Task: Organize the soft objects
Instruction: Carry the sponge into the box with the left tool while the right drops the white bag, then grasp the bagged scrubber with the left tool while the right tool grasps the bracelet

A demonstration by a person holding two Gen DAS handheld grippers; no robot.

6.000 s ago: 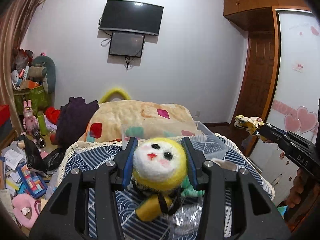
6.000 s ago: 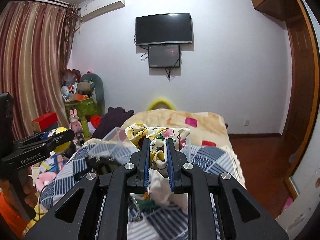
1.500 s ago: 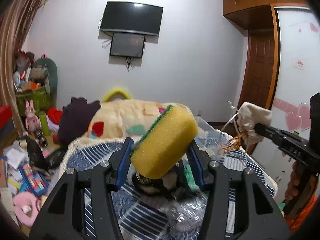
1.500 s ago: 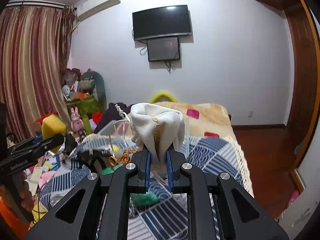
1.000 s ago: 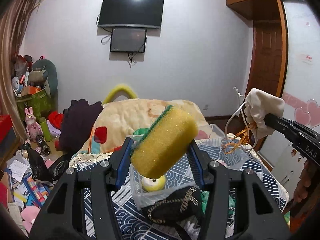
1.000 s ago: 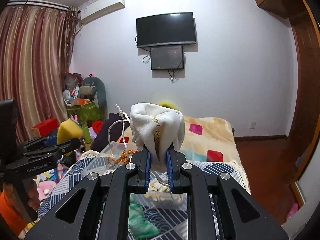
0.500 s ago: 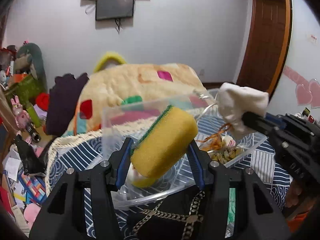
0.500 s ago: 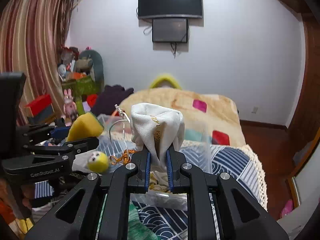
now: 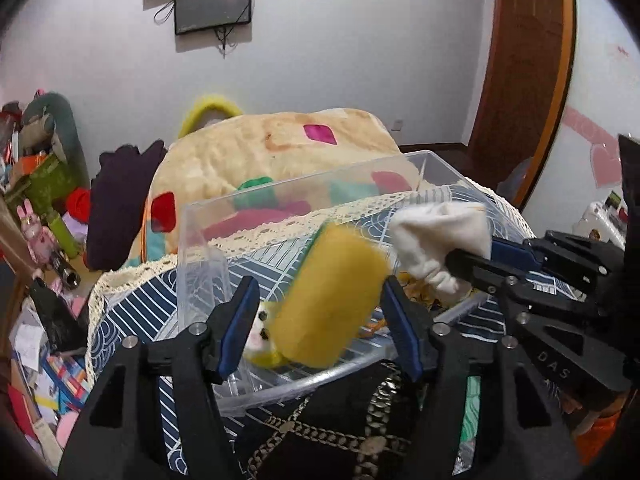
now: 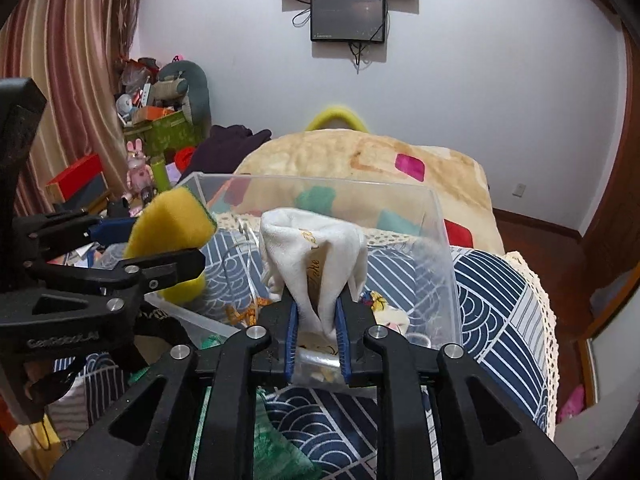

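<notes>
Both grippers lower than a second ago, now hanging over the bin (image 9: 280,200) instead of above the bed.

Left gripper (image 9: 319,294): jaws just opened, now wide, no longer pressing on the sponge (image 9: 332,300). Sponge blurred and tilted between the pads, with a gap on the left side (most probably falling at this very moment). Below it, inside the bin, a small doll (image 9: 260,340) already lying.

Right gripper (image 10: 316,310): jaws just opened a little, yet narrow. Pouch (image 10: 316,256) still between them, cloth touching both pads, upper part standing up over the bin's inside.

Meaning for the task, as a judgement: sponge as good as delivered; pouch in the right place but not yet let go. Needed next: more opening on the right, then both hands away, without catching the bin's rim.

From the left wrist view: the gap beside the sponge, the doll under it, a black bag (image 9: 340,432) with a chain in front of the bin, outside. Not visible there: the right pads' grip.

From the right wrist view: the pouch's cloth pinched between blue pads, patterned cloth on the bin's floor. Left gripper seen only from the side there, so its opening not readable.
</notes>
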